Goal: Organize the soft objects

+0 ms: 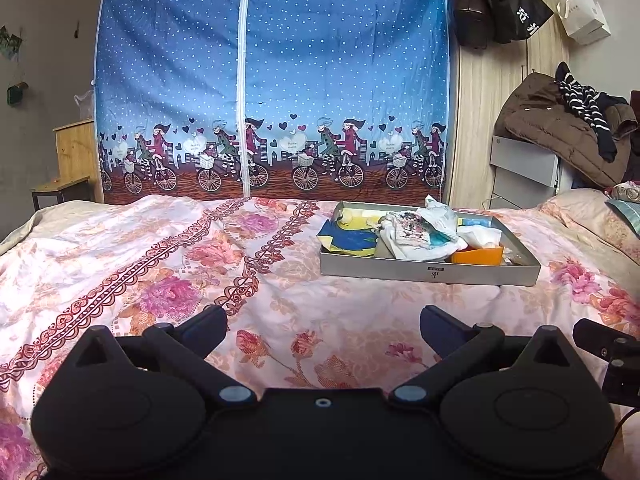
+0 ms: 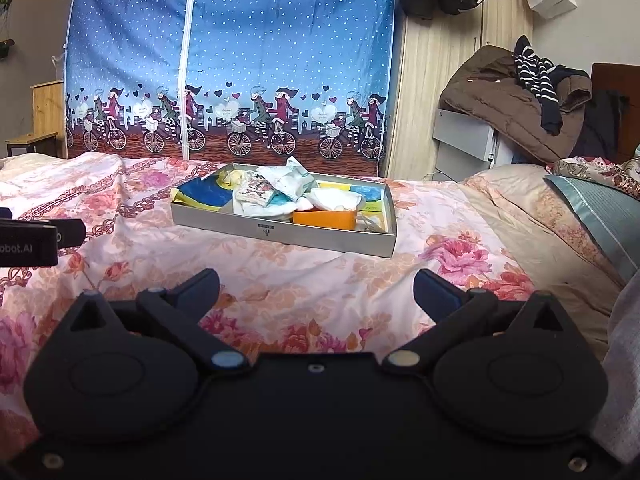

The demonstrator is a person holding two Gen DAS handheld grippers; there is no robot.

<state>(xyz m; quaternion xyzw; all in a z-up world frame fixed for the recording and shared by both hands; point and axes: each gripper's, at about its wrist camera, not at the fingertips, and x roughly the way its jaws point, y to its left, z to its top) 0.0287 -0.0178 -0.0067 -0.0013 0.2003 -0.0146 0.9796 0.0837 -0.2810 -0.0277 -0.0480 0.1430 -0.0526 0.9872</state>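
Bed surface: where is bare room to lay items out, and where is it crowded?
The floral bedspread is free left of the grey tray, and between its front wall and the open left gripper and right gripper. The tray is crowded: cloths, orange box.

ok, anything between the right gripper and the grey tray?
Nothing but bare floral bedspread between the open right gripper and the grey tray, in the right wrist view. The left wrist view shows likewise.
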